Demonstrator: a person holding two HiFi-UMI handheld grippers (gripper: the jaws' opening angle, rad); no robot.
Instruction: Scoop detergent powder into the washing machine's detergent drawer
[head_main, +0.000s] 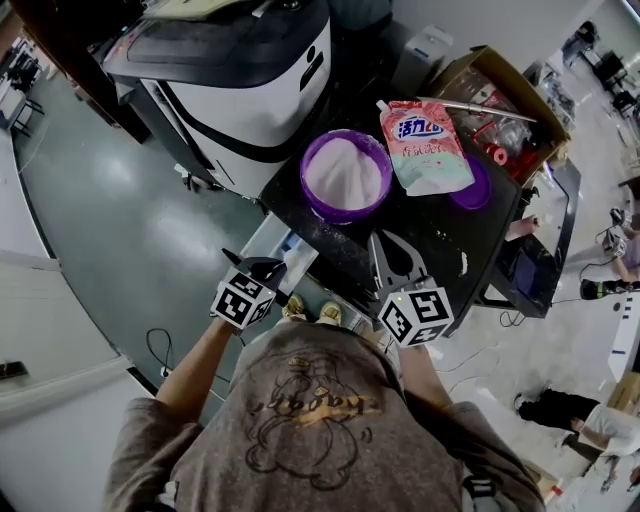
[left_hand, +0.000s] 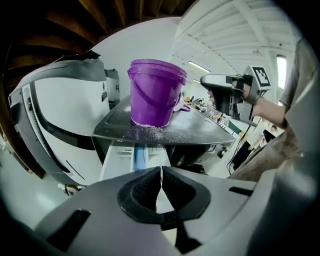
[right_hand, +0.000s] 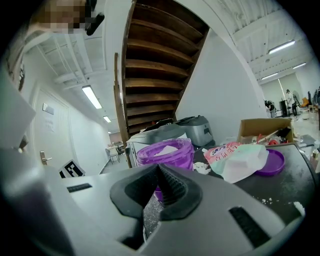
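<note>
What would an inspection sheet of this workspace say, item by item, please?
Surface: black machine top, with spilled white powder grains.
Job's things: purple plastic bucket full of white detergent powder; white detergent drawer pulled open; no scoop seen.
Clutter: pink detergent pouch, round purple lid, brown cardboard box.
Grippers: left gripper and right gripper both shut, empty.
Cables: black cable on floor.
Surroundings: white-and-black machine; grey floor.

A purple bucket (head_main: 310, 200) is filled with white powder (head_main: 345, 172). A pink and white detergent pouch (head_main: 425, 147) and a purple lid (head_main: 478, 188) are seen. The black surface (head_main: 440, 245) is dotted white.
</note>
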